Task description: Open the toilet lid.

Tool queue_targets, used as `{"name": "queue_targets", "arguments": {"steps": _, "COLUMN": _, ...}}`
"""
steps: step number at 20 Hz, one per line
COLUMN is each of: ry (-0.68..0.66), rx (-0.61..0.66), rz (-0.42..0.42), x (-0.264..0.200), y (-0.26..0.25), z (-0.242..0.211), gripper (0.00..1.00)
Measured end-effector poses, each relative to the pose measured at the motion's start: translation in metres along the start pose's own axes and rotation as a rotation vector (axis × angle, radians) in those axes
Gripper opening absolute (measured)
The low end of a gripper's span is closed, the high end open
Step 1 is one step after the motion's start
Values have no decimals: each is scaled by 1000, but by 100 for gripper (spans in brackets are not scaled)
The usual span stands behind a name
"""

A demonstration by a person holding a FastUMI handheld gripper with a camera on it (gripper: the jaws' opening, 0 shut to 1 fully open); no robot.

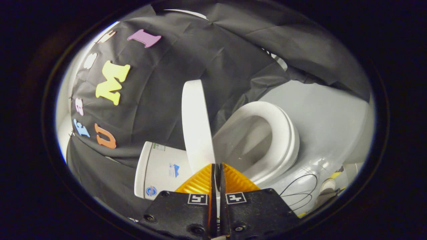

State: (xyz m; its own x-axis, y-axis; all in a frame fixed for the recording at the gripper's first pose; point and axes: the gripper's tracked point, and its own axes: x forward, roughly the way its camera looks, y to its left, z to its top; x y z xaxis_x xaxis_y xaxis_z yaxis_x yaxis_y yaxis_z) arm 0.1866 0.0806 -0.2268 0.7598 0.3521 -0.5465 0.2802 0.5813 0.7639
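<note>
The white toilet lid (196, 123) stands raised off the seat, seen nearly edge-on, and its near rim runs down into my gripper (217, 165). Both orange fingers (200, 181) are pressed close together with a thin white strip of the lid's rim showing in the narrow slit between them. The gripper is shut on that rim. To one side of the lid the white seat ring (283, 140) lies on the open bowl (247, 140). On the lid's other side sits the white tank (160, 170), which carries small stickers.
Black cloth (186, 66) hangs right behind the tank and lid. The pale grey floor (320, 110) spreads beyond the seat. Thin black cables (300, 190) and a small white and yellow object (328, 183) lie on the floor near the toilet's base.
</note>
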Motion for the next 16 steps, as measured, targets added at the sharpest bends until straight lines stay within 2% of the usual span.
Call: {"name": "queue_targets", "arguments": {"steps": 16, "ry": -18, "rx": -170, "rz": -39, "x": -5, "y": 61, "z": -19, "gripper": 7}}
